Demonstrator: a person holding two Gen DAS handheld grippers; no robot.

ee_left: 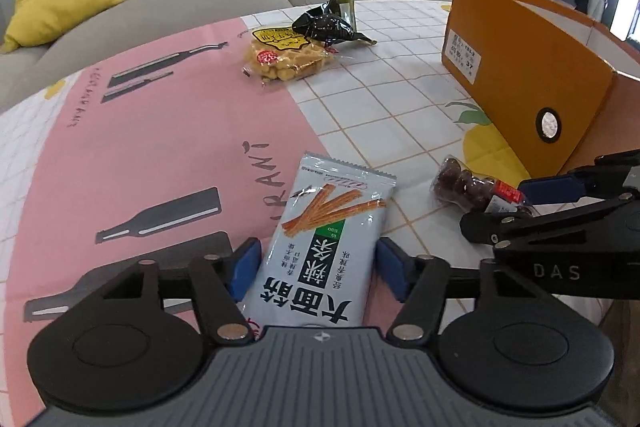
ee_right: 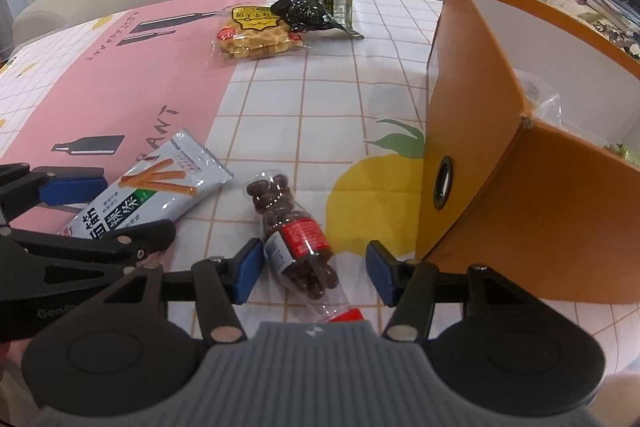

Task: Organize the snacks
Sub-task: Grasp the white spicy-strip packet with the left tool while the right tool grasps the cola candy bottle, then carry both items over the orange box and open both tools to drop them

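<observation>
While four snacks sit on the table (ee_left: 360, 99), one orange box (ee_left: 520, 75) stands at the right. Left gripper (ee_left: 316, 267) straddles the spicy-strip packet (ee_left: 320, 235), fingers spread, not pinching. Right gripper (ee_right: 314, 273) likewise gapes around the chocolate bottle (ee_right: 296, 235).

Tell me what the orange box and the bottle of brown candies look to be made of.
Orange box: likely cardboard, matte, with thin folded walls and a white inside. Bottle: seemingly clear glossy plastic, since the candies show through and it glints; its red label looks like a printed film.

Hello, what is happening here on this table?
A person is sorting snacks. The left hand-held gripper straddles a pale blue snack packet, pads not yet pressing. The right hand-held gripper is open around a bottle of chocolate balls. An open orange box stands beside them.
</observation>
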